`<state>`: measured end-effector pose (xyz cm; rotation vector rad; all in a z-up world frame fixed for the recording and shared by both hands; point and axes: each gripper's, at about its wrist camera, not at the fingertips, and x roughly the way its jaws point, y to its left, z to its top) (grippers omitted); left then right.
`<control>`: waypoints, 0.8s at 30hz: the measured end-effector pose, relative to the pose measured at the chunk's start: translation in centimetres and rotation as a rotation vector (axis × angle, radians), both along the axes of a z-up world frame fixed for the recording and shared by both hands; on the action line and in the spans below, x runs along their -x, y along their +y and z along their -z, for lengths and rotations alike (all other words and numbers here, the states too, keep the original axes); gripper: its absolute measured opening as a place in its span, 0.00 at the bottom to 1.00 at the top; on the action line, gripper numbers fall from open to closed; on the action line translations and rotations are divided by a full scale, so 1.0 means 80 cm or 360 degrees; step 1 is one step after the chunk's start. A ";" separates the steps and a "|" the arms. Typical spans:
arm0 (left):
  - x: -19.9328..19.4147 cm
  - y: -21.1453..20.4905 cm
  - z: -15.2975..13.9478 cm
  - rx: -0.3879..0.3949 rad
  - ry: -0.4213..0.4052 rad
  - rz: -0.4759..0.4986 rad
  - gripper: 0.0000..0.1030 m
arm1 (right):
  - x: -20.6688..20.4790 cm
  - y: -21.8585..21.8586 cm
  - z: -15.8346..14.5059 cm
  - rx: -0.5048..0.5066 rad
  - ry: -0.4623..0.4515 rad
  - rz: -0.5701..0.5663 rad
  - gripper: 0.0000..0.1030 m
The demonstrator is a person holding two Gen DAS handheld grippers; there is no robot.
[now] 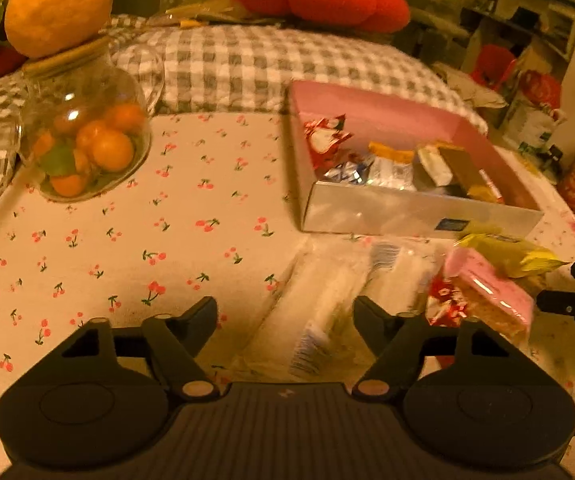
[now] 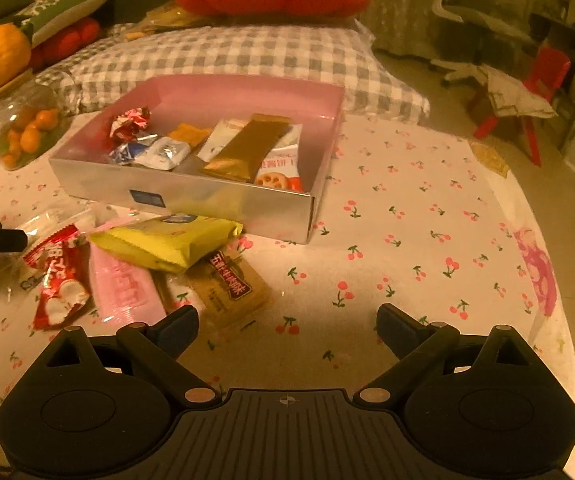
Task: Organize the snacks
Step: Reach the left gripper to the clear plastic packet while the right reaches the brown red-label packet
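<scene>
Left gripper (image 1: pixel 285 312) jaws spread, empty, over clear wrapper (image 1: pixel 327 312), long axis running away toward box (image 1: pixel 419 212); right gripper (image 2: pixel 287 320) spread, empty, brown packet (image 2: pixel 233 290) just left; loose pile between grippers, box beyond

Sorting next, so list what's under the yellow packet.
The yellow packet overlaps a pink packet and a tan packet. Anything beneath its middle is hidden.

Cherry-print tablecloth (image 2: pixel 407 216) under snack box (image 2: pixel 191 196), loose packets (image 2: pixel 167 240), fruit jar (image 1: pixel 83 136).
</scene>
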<state>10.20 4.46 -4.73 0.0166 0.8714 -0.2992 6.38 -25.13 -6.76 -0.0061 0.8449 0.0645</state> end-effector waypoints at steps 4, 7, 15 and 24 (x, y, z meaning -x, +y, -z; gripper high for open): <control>-0.005 -0.003 0.004 -0.0021 0.0045 0.0026 0.60 | -0.011 0.004 0.005 0.0031 0.0013 -0.0030 0.93; -0.005 -0.005 0.006 -0.0050 0.0042 0.0043 0.58 | -0.020 0.008 0.007 0.0041 0.0022 -0.0055 0.92; -0.002 -0.010 0.006 -0.0126 0.0023 0.0043 0.50 | -0.026 0.023 0.008 0.0059 -0.0011 -0.0156 0.83; 0.004 -0.016 0.003 -0.0178 0.0063 -0.0006 0.35 | -0.018 0.030 0.000 0.0059 -0.0017 -0.0254 0.34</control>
